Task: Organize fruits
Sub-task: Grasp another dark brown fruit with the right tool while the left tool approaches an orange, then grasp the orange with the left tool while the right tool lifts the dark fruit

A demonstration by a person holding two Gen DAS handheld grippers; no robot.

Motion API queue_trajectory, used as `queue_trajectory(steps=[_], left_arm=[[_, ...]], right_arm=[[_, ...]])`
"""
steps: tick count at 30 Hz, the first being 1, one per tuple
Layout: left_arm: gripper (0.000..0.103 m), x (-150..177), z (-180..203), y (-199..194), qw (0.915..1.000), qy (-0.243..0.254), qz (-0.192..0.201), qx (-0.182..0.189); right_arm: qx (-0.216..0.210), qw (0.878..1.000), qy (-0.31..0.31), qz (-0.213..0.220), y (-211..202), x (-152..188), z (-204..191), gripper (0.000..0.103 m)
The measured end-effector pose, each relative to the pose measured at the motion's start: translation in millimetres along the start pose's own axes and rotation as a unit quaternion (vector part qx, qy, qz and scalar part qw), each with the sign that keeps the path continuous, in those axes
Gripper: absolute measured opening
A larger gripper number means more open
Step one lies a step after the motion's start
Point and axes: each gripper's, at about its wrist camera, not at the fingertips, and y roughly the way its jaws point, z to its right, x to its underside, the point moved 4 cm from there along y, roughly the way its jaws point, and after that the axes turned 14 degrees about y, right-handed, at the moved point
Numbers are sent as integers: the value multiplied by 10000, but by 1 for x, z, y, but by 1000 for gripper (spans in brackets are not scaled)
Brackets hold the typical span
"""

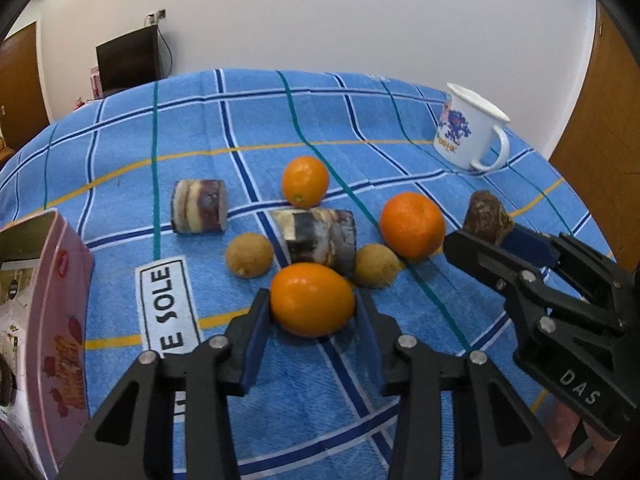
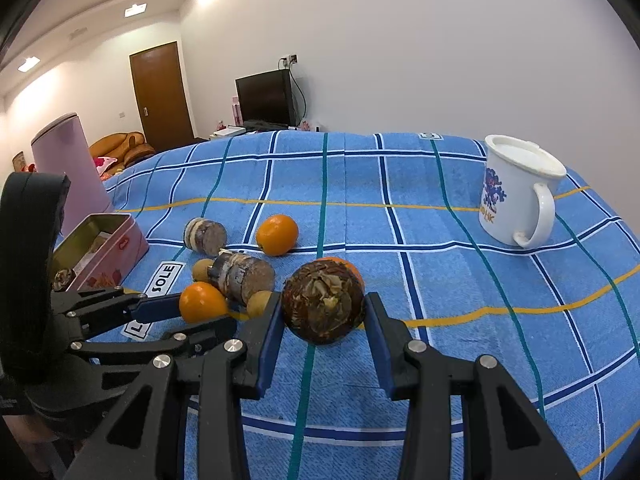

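Left claw (image 1: 313,312) closed around an orange (image 1: 312,299), its blue pads against the fruit's two flanks; the orange rests on the blue checked cloth (image 1: 360,120). Right claw (image 2: 323,322) narrowed onto a brown scaly fruit (image 2: 323,303), one pad on each side; whether this fruit is lifted clear of the cloth cannot be told. Just ahead of the left claw lie a dark banded stump (image 1: 320,240), two small brown fruits (image 1: 249,255) to either side of it, and two further oranges (image 1: 412,225) beyond. An open pink tin (image 2: 105,246) stands to the left of the left claw; a white mug (image 2: 516,196) stands well ahead and right of the right claw.

Step in hand, as judged: both grasps made, transport not yet begun. The next move calls for lifting each fruit without nudging its neighbours, then carrying it to a container, probably the tin.
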Motion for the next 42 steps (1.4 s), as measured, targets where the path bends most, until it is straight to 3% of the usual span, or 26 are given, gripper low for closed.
queue_trajectory(steps=[22, 42], left_arm=[[43, -3, 4, -38, 9944, 237, 774, -686], [43, -2, 10, -55, 9869, 341, 1172, -1053]], right_arm=[[-206, 9992, -160, 301, -14, 0, -7, 42], [-378, 9978, -250, 490, -23, 0, -10, 42]])
